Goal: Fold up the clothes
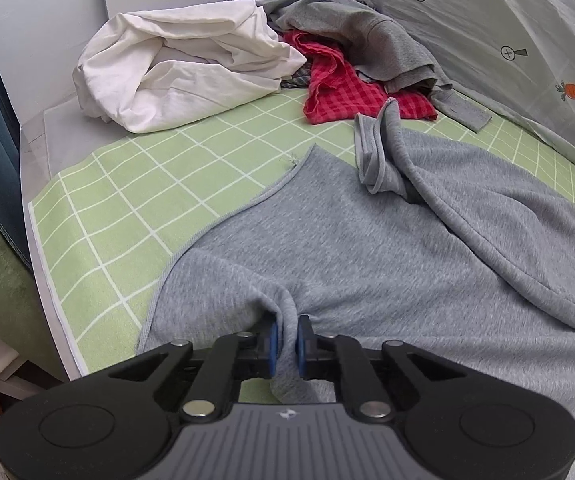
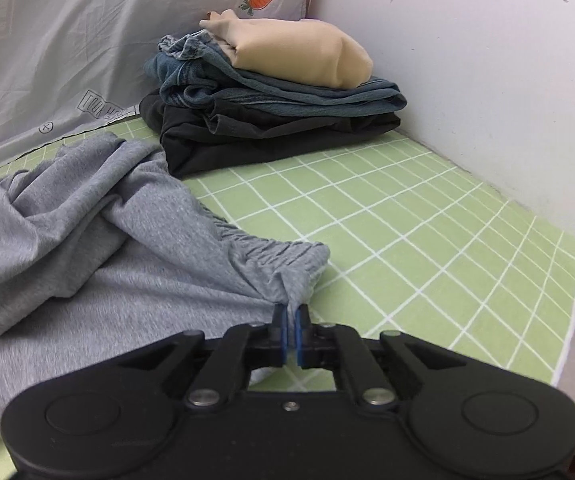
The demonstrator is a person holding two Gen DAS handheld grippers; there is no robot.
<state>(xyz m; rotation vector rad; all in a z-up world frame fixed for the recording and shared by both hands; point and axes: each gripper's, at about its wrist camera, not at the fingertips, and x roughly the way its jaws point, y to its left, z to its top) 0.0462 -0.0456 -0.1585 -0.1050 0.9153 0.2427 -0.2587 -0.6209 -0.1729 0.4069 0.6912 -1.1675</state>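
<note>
Grey marl jersey garment (image 1: pixel 367 264) spread near on green grid-check sheet (image 1: pixel 127 216). My left gripper (image 1: pixel 286 338) angled down, pinching its hem fold; my right gripper (image 2: pixel 290 330) angled down, clamping gathered waistband corner (image 2: pixel 295 268).

Bed layout as I see it from both wrists

The sweatpants (image 1: pixel 367 264) lie before me on the bed (image 1: pixel 127 208); behind them to the left sits an unfolded heap (image 1: pixel 191 68), behind them to the right a folded stack (image 2: pixel 271 112), against the wall (image 2: pixel 487 80), with a pillow (image 2: pixel 67 40) between.

A bedroom: checked bedsheet (image 1: pixel 127 208), carrot-print pillow (image 2: pixel 67 40)
</note>
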